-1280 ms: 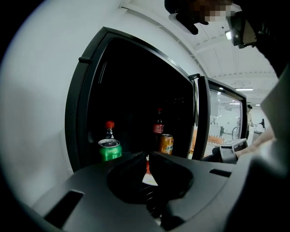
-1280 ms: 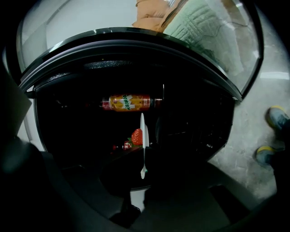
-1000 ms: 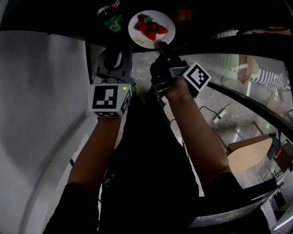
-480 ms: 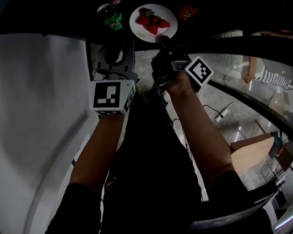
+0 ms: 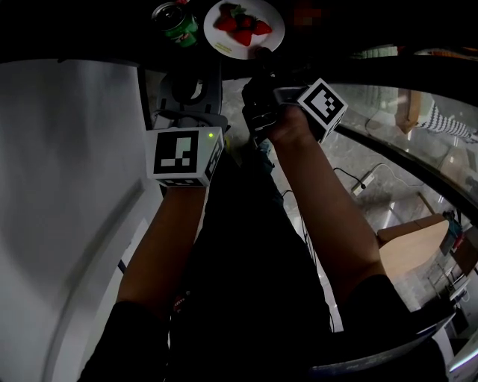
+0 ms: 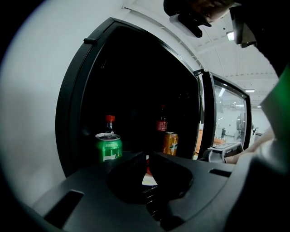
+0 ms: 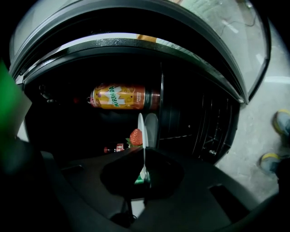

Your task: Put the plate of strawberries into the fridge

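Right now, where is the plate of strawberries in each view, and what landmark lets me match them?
Head view: plate of strawberries at top centre, right gripper on its near rim.
Left gripper view: only a sliver of it low centre, past the jaws.
Right gripper view: edge-on at centre, clamped in the jaws.
Landmark: the orange can, in both gripper views; not made out in the head view.

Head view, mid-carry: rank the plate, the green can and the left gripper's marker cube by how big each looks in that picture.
1. The plate and the left gripper's marker cube look about alike. The cube is much nearer the camera, so I won't rank one over the other.
2. The green can is clearly the smallest.
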A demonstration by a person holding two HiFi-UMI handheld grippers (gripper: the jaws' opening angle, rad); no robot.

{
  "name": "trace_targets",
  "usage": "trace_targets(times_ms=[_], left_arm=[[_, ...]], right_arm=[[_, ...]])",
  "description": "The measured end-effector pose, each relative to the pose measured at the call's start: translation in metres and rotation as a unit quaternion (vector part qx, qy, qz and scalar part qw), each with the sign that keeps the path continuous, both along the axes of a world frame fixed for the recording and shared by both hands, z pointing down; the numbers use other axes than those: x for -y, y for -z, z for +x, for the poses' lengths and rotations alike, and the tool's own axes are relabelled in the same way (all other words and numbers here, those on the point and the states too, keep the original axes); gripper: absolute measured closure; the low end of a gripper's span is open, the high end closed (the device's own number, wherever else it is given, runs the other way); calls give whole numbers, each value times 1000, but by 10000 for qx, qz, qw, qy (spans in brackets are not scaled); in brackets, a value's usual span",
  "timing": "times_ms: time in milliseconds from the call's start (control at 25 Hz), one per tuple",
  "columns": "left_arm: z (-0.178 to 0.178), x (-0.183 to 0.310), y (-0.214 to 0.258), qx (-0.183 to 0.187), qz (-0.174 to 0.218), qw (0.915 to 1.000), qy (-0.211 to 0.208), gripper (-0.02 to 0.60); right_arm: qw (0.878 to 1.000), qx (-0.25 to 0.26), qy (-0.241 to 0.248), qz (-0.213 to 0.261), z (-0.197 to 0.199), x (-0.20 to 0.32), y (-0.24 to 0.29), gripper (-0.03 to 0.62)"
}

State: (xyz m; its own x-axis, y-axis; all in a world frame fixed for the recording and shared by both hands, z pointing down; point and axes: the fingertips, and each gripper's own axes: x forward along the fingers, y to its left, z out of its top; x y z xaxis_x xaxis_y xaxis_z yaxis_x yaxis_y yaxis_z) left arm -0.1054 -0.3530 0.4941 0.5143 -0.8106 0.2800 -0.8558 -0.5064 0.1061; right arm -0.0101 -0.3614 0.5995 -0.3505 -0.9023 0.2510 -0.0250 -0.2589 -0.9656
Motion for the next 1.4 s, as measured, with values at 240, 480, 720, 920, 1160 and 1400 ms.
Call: trace_targets(times_ms=[240,480,720,920,1160,1400], left_arm=[[5,0,-1,-47,-16,10000,-4,563],[4,1,-1,-14,-46,10000,30,563],[1,2,-6,20,-68,10000,47,563],[1,0,-12,39,-113,9999,50,563],[2,-4,-17,75,-140,9999,34,563],[3,-7,-20,147,-146,9998,19,563]], right_arm=[[9998,-194,11,-34,1,4,3,579],[9988,-346,18,-359,1,-1,3,574],[9974,-637,138,-295,0,-3,4,568],[9967,-748,227,-215,0,-5,4,566],[9951,-919,347,-101,-2,-8,6,542],[9880,-1406,647,-16,-1,-16,2,525]])
